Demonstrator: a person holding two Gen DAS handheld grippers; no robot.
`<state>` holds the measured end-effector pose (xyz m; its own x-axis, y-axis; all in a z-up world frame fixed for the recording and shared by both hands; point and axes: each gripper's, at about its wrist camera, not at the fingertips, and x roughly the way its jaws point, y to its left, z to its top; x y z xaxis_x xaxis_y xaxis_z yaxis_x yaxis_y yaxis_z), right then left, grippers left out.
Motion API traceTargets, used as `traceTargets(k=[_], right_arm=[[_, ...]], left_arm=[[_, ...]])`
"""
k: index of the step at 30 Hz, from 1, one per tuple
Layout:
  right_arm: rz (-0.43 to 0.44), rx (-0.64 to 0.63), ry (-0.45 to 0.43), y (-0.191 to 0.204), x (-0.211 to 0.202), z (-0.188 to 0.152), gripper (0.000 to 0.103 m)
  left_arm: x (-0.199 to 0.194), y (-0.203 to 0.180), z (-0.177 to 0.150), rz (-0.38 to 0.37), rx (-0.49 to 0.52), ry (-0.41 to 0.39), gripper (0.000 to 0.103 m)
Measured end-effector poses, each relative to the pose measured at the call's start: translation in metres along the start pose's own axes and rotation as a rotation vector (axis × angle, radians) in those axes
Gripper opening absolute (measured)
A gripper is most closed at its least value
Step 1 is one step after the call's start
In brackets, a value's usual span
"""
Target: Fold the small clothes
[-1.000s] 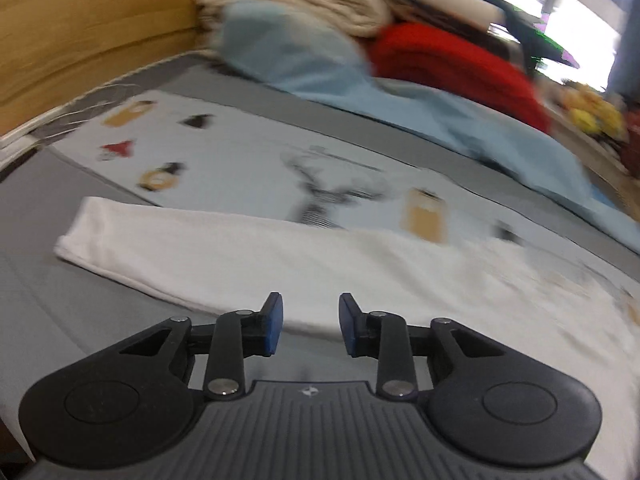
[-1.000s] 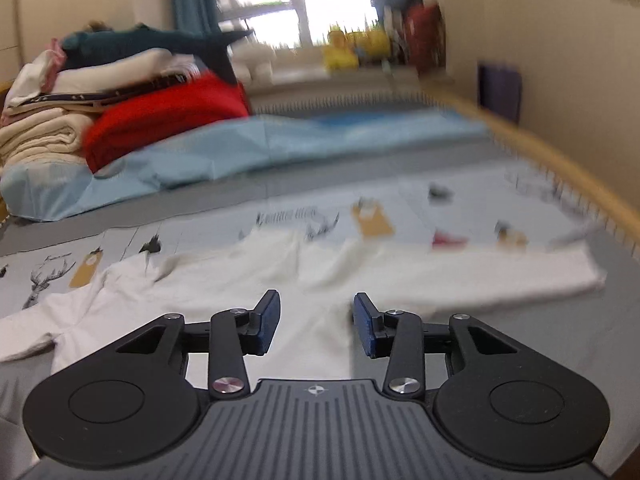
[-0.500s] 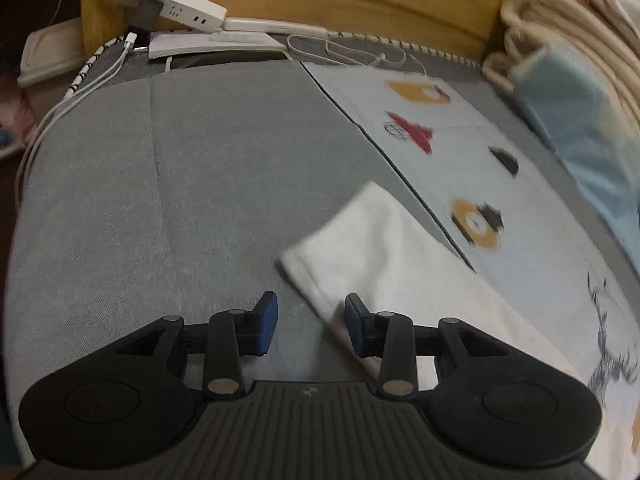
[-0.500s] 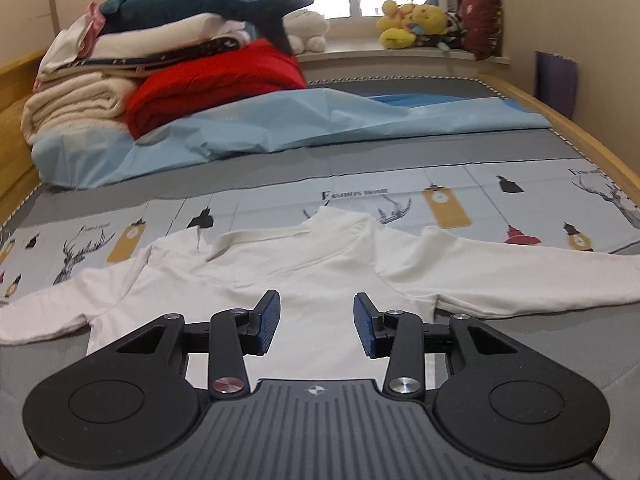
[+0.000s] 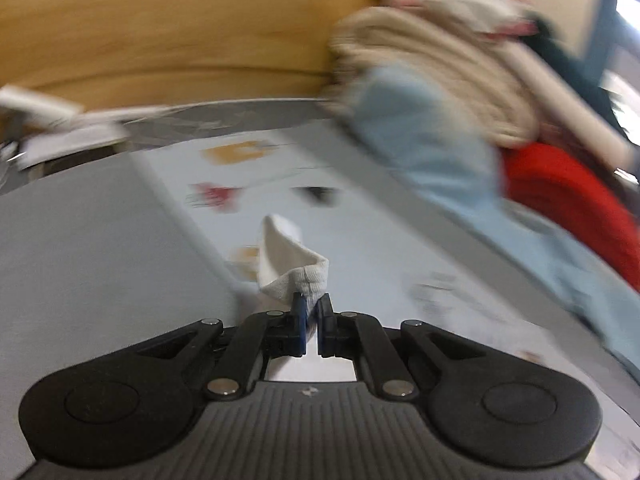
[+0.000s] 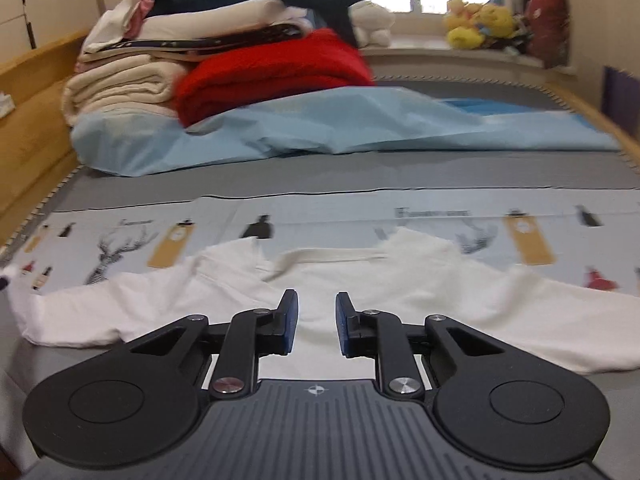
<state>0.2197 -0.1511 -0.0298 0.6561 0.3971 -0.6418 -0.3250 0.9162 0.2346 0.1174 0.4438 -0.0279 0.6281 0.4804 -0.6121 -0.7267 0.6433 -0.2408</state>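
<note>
A small white long-sleeved shirt (image 6: 360,280) lies spread on the printed sheet (image 6: 320,216), collar away from me, sleeves out to both sides. My left gripper (image 5: 311,312) is shut on the cuff of the shirt's left sleeve (image 5: 288,256) and holds it lifted off the bed; the view is blurred. In the right wrist view that sleeve end (image 6: 24,300) is raised at the far left edge. My right gripper (image 6: 317,312) is open and empty, low over the shirt's body just below the collar.
A wooden headboard (image 5: 160,32) runs behind the bed. A stack of folded cream blankets (image 6: 124,84), a red blanket (image 6: 276,72) and a light blue sheet (image 6: 340,124) lie at the back. Plush toys (image 6: 476,24) sit on the windowsill. Grey mattress (image 5: 80,240) lies left.
My left gripper has shut on the left sleeve's cuff and lifted it, swinging rightward. My right gripper has stayed open and moved a little closer to the shirt's collar.
</note>
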Motion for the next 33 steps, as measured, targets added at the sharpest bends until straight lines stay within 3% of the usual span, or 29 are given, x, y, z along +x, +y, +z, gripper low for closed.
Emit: traceTargets(k=[4, 8, 11, 13, 14, 16, 18, 21, 26, 28, 30, 33], right_arm=[[0.032, 0.155, 0.081, -0.012, 0.023, -0.01, 0.022], [0.103, 0.373, 0.13, -0.034, 0.029, -0.014, 0.022], [0.076, 0.43, 0.119, -0.051, 0.031, -0.016, 0.022], [0.052, 0.465, 0.124, -0.065, 0.033, -0.017, 0.022], [0.043, 0.485, 0.133, -0.072, 0.034, -0.018, 0.022], [0.025, 0.506, 0.163, -0.083, 0.039, -0.022, 0.024], [0.018, 0.507, 0.175, -0.087, 0.044, -0.027, 0.024], [0.012, 0.487, 0.193, -0.087, 0.054, -0.037, 0.024], [0.043, 0.501, 0.238, -0.078, 0.088, -0.053, 0.024], [0.04, 0.466, 0.272, -0.069, 0.104, -0.059, 0.024], [0.047, 0.448, 0.303, -0.062, 0.118, -0.063, 0.024], [0.036, 0.378, 0.303, -0.05, 0.132, -0.066, 0.023]], left_arm=[[-0.044, -0.094, -0.025, -0.226, 0.11, 0.052, 0.005], [-0.075, -0.192, -0.081, -0.466, 0.172, 0.166, 0.005], [-0.085, -0.255, -0.135, -0.6, 0.213, 0.29, 0.007], [-0.078, -0.288, -0.171, -0.642, 0.226, 0.448, 0.017], [-0.073, -0.297, -0.184, -0.629, 0.223, 0.519, 0.018], [-0.072, -0.303, -0.192, -0.588, 0.189, 0.56, 0.018], [-0.075, -0.302, -0.178, -0.548, 0.186, 0.531, 0.018], [-0.075, -0.293, -0.141, -0.425, 0.222, 0.455, 0.018], [-0.077, -0.234, -0.111, -0.299, 0.248, 0.256, 0.018], [-0.059, -0.219, -0.108, -0.186, 0.259, 0.304, 0.018], [-0.043, -0.208, -0.099, -0.181, 0.202, 0.327, 0.018], [-0.031, -0.203, -0.088, -0.15, 0.24, 0.302, 0.018]])
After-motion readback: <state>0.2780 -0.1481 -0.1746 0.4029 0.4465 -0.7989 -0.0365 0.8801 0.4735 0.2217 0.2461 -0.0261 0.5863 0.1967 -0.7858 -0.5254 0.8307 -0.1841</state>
